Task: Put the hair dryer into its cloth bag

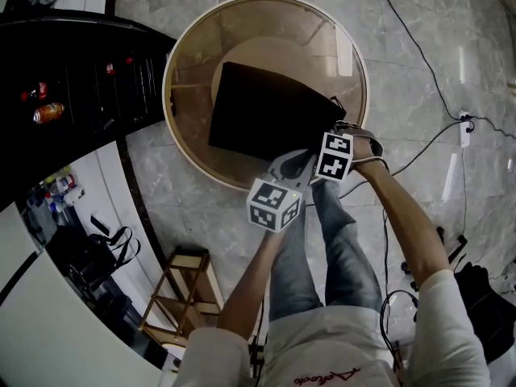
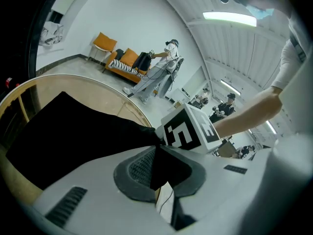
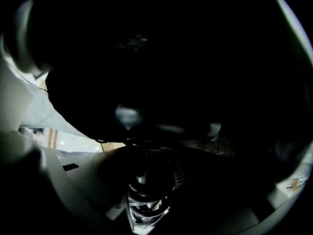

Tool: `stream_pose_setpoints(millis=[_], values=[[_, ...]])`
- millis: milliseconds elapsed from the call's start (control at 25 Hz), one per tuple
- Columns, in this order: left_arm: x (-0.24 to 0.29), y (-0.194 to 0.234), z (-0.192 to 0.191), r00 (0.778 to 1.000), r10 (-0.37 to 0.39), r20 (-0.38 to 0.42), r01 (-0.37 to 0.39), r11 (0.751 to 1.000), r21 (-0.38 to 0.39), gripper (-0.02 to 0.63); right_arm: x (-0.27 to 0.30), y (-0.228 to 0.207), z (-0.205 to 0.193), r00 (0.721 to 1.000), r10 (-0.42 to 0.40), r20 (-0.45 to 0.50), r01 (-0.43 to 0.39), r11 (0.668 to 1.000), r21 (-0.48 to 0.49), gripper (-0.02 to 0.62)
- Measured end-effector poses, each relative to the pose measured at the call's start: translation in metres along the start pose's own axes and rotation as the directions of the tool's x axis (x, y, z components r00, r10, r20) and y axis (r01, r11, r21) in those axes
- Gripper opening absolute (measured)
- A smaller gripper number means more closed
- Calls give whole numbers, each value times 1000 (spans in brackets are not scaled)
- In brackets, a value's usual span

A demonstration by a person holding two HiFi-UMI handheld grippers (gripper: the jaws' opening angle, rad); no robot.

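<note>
Cloth bag [image 2: 73, 131] edge pinched in left gripper [image 2: 159, 164]; head view hides pinch.

matt cloth bag [image 1: 266, 115] on glossy glass table [image 1: 266, 24].

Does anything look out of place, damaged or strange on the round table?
Nothing stands out. The black cloth bag lies on the round table, the left gripper pinching its edge; the right gripper holds the dark hair dryer. No spill shows.
</note>
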State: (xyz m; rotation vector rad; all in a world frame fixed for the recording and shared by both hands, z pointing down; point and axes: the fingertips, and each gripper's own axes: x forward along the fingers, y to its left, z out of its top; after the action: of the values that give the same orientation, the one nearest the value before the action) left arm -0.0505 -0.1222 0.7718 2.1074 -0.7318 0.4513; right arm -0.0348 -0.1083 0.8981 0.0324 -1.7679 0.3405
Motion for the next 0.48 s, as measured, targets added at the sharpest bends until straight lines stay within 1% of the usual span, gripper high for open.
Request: stream_pose_setpoints(millis=[80, 200, 280, 440, 480], values=[[1, -1, -2, 1000, 1, -7, -1, 1000, 3, 44, 0, -1, 1, 999, -41, 18, 41, 999, -14, 209], [3, -3, -5, 1000, -2, -18, 2, 1000, 7, 44, -1, -2, 2, 995, -76, 58, 78, 997, -16, 217], [5, -6, -6, 1000, -6, -25, 6, 1000, 12, 44, -4, -4, 0, 992, -91, 91, 91, 996, -1, 251], [9, -8, -9, 999, -4, -38, 4, 1000, 19, 44, -15, -6, -3, 980, -90, 180, 79, 994, 71, 311], [11, -9, -11, 999, -3, -42, 3, 1000, 21, 44, -18, -5, -5, 974, -82, 209, 64, 994, 92, 313]])
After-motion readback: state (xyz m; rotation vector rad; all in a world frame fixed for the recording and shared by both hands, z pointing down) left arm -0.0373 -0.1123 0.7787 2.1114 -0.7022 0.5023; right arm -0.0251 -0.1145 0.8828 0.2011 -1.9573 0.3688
